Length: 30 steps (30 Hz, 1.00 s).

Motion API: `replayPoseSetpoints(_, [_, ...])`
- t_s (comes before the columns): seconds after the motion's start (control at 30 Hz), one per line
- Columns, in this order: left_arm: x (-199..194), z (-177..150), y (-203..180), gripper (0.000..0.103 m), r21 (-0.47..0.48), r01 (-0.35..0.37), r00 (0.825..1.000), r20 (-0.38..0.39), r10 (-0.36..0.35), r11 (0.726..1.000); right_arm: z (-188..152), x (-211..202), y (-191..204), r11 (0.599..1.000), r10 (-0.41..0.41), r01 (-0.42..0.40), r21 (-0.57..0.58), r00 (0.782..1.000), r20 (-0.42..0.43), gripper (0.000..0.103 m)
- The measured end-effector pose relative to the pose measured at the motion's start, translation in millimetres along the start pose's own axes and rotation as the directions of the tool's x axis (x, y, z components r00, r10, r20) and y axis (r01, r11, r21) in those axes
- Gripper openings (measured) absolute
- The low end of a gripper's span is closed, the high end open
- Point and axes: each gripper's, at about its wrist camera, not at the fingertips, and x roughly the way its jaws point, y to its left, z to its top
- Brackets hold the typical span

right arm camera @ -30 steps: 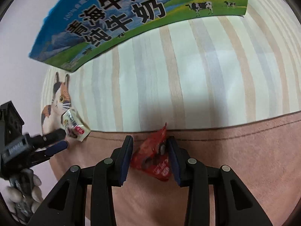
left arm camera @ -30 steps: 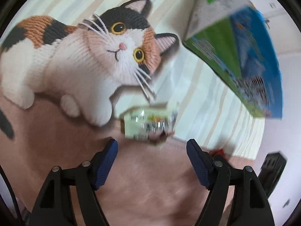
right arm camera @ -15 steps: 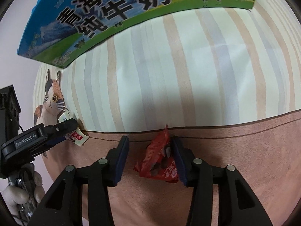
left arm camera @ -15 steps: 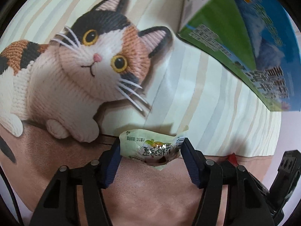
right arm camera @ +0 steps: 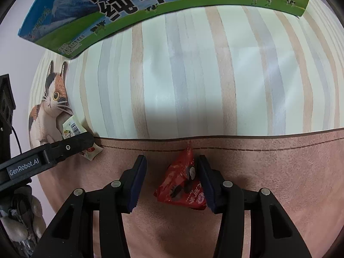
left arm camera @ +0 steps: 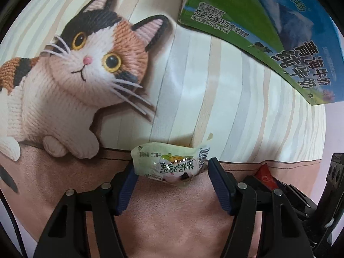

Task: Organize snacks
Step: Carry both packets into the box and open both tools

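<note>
The left gripper (left arm camera: 171,172), a black two-finger tool with dark blue ribbed pads, holds its jaws at a middling spread around a pale green crinkled snack packet (left arm camera: 169,163) with a barcode at one end and printed characters on its clear front. The packet spans the gap between the two pads; its left end meets the left pad, while at the right end I cannot tell whether the pad presses it or only stands just beside it. The packet sits over the pinkish-brown suede-like band of a printed table mat (left arm camera: 172,225), right at the dark seam where that band meets the cream, grey and tan striped part. A calico knitted-look cat picture (left arm camera: 86,68) printed on the mat lies to the upper left of the packet. A blue and green cardboard milk carton box (left arm camera: 268,25) with black Chinese lettering stands at the far edge of the mat. The right gripper (right arm camera: 172,178), of the same build, has its jaws spread apart around a red triangular foil snack packet (right arm camera: 182,185), which leans against the right pad and stays well clear of the left pad. This red packet lies on the pinkish-brown band just below the seam. From the right wrist view the left gripper and its green packet appear at the left, beside the cat picture.
</note>
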Motion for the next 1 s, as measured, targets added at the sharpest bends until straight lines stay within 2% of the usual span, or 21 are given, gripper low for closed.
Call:
replayPoseSetpoints(0.1, [-8.5, -2.5, -4.8, 0.056, -0.003, 0.001, 1.000, 0.025, -0.001, 1.000, -5.3, 4.0, 11.1, 0.998, -0.048, 0.048, -0.032, 0.999, 0.025, 0.034])
replayPoseSetpoints(0.2, [-13.2, -3.6, -13.7, 0.050, 0.014, 0.006, 0.999, 0.032, -0.007, 1.000, -9.1, 3.0, 12.7, 0.999, -0.035, 0.036, -0.021, 0.999, 0.040, 0.029])
replayPoseSetpoints(0.33, [-18.8, -2.5, -23.2, 0.045, 0.030, 0.012, 0.999, 0.040, -0.014, 0.999, -10.6, -2.0, 12.8, 1.000, -0.009, 0.009, 0.000, 0.999, 0.052, 0.028])
replayPoseSetpoints(0.43, [-27.8, -2.4, -30.0, 0.038, 0.031, 0.049, 0.998, 0.045, -0.050, 0.998, -11.0, -9.1, 13.4, 1.000, 0.008, -0.008, 0.005, 0.998, 0.066, 0.028])
replayPoseSetpoints(0.57, [-23.1, 1.5, -40.8, 0.038, 0.041, 0.090, 0.996, 0.002, -0.091, 0.995, -10.0, -14.2, 17.2, 1.000, 0.010, -0.009, -0.010, 0.997, 0.071, 0.028])
replayPoseSetpoints(0.63, [-10.3, 4.8, -44.7, 0.041, 0.034, 0.110, 0.994, -0.033, -0.109, 0.993, -8.0, -10.3, 17.9, 1.000, 0.008, -0.007, -0.008, 0.999, 0.054, 0.028])
replayPoseSetpoints(0.7, [10.7, 7.6, -47.1, 0.047, 0.043, 0.104, 0.991, -0.086, -0.100, 0.994, -3.2, -2.3, 15.1, 1.000, 0.014, -0.014, 0.002, 0.999, 0.040, 0.028])
replayPoseSetpoints(0.77, [19.0, 9.1, -51.9, 0.052, 0.070, 0.094, 0.991, -0.099, -0.087, 0.993, 0.4, 4.5, 10.4, 1.000, 0.017, -0.017, 0.011, 0.999, 0.035, 0.028])
replayPoseSetpoints(0.83, [21.8, 9.2, -58.0, 0.052, 0.091, 0.074, 0.993, -0.101, -0.065, 0.993, 1.5, 4.8, 5.8, 0.999, 0.024, -0.025, 0.020, 0.999, 0.032, 0.028])
replayPoseSetpoints(0.93, [21.5, 6.6, -72.4, 0.048, 0.119, 0.044, 0.997, -0.075, -0.035, 0.992, 1.9, 2.9, 2.9, 0.999, 0.029, -0.030, 0.021, 0.999, 0.034, 0.028])
replayPoseSetpoints(1.0, [18.3, 2.2, -78.6, 0.039, 0.130, 0.036, 0.998, -0.049, -0.030, 0.991, 0.9, -0.2, -0.7, 0.999, 0.029, -0.030, 0.018, 0.999, 0.038, 0.028])
